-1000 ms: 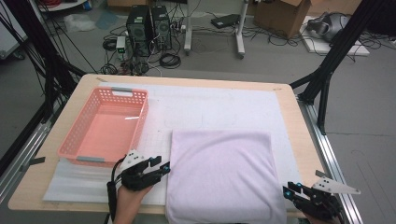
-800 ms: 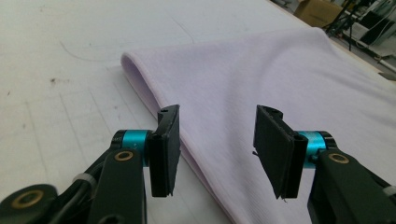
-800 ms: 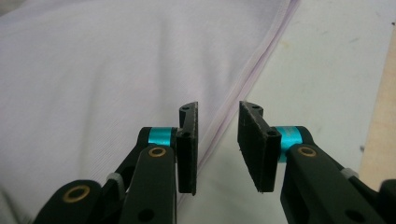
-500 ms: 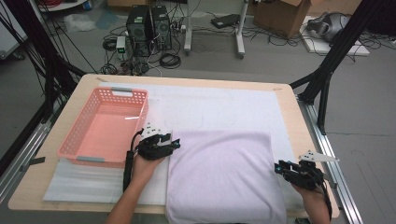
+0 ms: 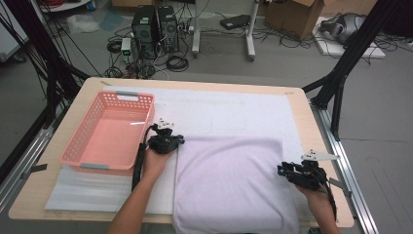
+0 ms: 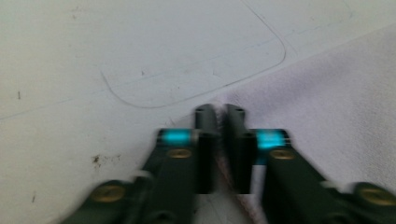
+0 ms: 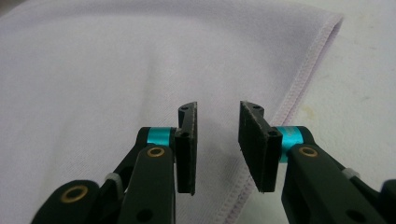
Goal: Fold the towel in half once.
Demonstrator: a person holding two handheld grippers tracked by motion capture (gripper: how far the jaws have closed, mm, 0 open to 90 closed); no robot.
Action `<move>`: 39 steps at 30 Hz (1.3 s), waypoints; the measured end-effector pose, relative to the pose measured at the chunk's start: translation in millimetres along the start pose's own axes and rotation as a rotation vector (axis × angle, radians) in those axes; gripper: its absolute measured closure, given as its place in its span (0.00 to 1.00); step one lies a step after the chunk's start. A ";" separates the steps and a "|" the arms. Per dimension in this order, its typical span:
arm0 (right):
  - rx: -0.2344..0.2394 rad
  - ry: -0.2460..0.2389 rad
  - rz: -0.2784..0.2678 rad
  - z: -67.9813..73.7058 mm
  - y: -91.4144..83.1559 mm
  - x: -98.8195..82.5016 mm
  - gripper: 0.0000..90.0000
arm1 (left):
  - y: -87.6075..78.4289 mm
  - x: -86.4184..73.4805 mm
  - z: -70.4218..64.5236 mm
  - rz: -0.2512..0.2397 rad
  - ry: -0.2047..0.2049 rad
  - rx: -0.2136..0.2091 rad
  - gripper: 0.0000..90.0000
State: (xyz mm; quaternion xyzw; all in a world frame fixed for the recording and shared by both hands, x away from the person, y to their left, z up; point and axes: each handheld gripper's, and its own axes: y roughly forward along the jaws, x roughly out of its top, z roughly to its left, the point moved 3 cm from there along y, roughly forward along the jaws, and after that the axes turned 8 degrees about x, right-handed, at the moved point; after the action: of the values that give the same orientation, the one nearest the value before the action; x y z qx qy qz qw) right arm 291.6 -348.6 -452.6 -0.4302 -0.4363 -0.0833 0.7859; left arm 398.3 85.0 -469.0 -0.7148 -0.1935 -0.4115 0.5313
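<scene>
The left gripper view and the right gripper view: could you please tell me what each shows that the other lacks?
Left gripper view: its tongs pinched shut on the towel's corner, beside a curved outline drawn on the white mat. Right gripper view: its tongs open above the towel's stitched hem, nothing between the pads. Both: the lilac towel lying on the mat.

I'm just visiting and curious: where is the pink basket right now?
In the high view, the pink basket sits on the left side of the table, on the white mat, just left of the left claw and the lilac towel.
</scene>
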 end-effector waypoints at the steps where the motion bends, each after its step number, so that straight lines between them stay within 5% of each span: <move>1: -0.001 0.002 0.000 -0.5 0.1 0.6 0.75 | 0.0 0.7 1.8 -0.009 -0.019 0.033 0.97; 5: -0.027 0.011 -0.016 -6.0 0.5 4.9 0.75 | 0.3 1.4 6.2 -0.019 -0.067 0.047 0.91; 7: -0.045 0.022 -0.023 -10.7 1.1 8.9 0.71 | 0.9 1.2 6.5 -0.024 -0.072 0.028 0.69; 9: -0.081 0.031 -0.030 -19.1 4.4 16.9 0.63 | 0.6 1.0 5.8 -0.025 -0.064 -0.005 0.57; 13: -0.135 0.058 -0.031 -38.7 14.9 33.7 0.52 | 3.2 0.6 -0.6 -0.001 -0.027 -0.049 0.59; 17: -0.140 0.094 0.016 -55.7 34.5 47.4 0.47 | 4.6 0.9 -9.1 0.007 0.048 0.024 0.68; 20: -0.140 0.094 0.063 -61.3 50.9 53.9 0.46 | 4.7 1.0 -7.8 0.004 0.032 0.030 0.78; 21: -0.144 0.093 0.081 -62.3 56.2 54.6 0.45 | 4.9 0.9 -8.2 0.007 0.028 -0.009 0.88; 23: -0.162 0.085 0.085 -62.0 59.6 55.8 0.52 | 4.7 0.9 -10.5 0.004 0.046 0.007 0.95; 24: -0.176 0.079 0.091 -61.5 59.2 55.5 0.61 | 4.5 0.9 -9.9 0.006 0.035 0.002 0.95; 25: -0.170 0.051 0.103 -60.4 57.5 55.2 0.84 | 4.4 1.1 -8.6 0.009 0.015 -0.003 0.95; 26: -0.112 0.054 0.106 -58.1 57.1 54.8 0.92 | 4.1 1.7 -7.9 0.003 0.001 -0.001 0.96; 29: -0.127 -0.016 0.134 -53.2 57.1 57.0 0.95 | 1.0 10.3 -7.0 -0.049 0.001 0.011 0.96; 33: -0.140 0.002 0.028 -63.5 45.4 68.7 0.96 | -1.2 38.1 -2.6 -0.107 0.019 0.025 0.96; 39: -0.235 -0.075 -0.045 -70.1 43.2 99.9 0.96 | 14.4 63.8 6.0 -0.147 0.013 0.057 0.97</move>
State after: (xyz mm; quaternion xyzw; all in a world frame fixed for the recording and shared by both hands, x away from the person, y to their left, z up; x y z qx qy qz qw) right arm 416.9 -350.1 -420.5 -0.5121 -0.4623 -0.1352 0.7111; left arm 448.3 75.1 -427.6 -0.6806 -0.2536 -0.4483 0.5211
